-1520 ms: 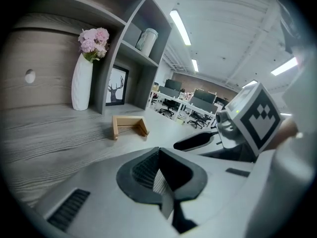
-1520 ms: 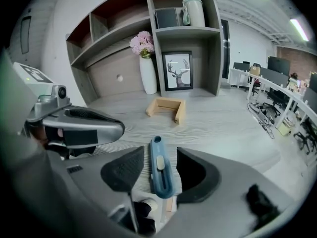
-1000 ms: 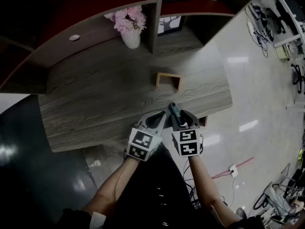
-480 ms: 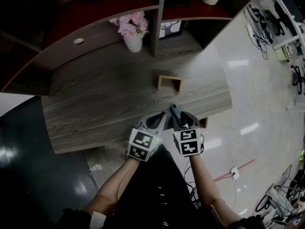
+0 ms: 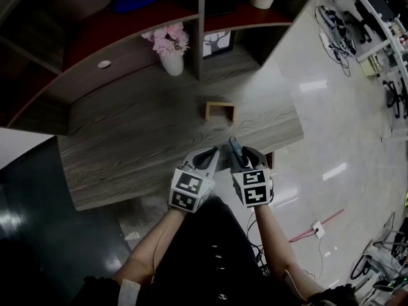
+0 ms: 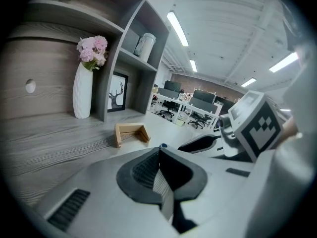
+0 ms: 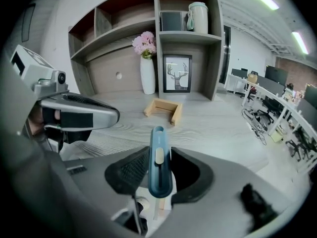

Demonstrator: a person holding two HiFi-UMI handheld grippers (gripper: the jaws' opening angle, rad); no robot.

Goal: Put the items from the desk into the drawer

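Note:
My right gripper (image 5: 234, 149) is shut on a blue utility knife (image 7: 158, 162), which stands upright between its pads; the knife's tip (image 5: 232, 143) pokes out above the desk's front edge. Close beside it on the left, my left gripper (image 5: 210, 154) is shut with nothing between its pads (image 6: 159, 168). Both hover at the front edge of the grey wood-grain desk (image 5: 134, 136). A small open wooden holder (image 5: 220, 111) lies on the desk just beyond the grippers, also seen as the wooden holder (image 7: 163, 109) in the right gripper view. No drawer shows clearly.
A white vase of pink flowers (image 5: 171, 51) and a framed deer picture (image 5: 217, 43) stand at the back of the desk under the shelves. A jar (image 7: 198, 17) sits on an upper shelf. Shiny floor and office clutter lie to the right.
Both grippers stay side by side at the desk's front edge with the knife still held. The head view has shifted slightly, so the desk sits a little higher in it.

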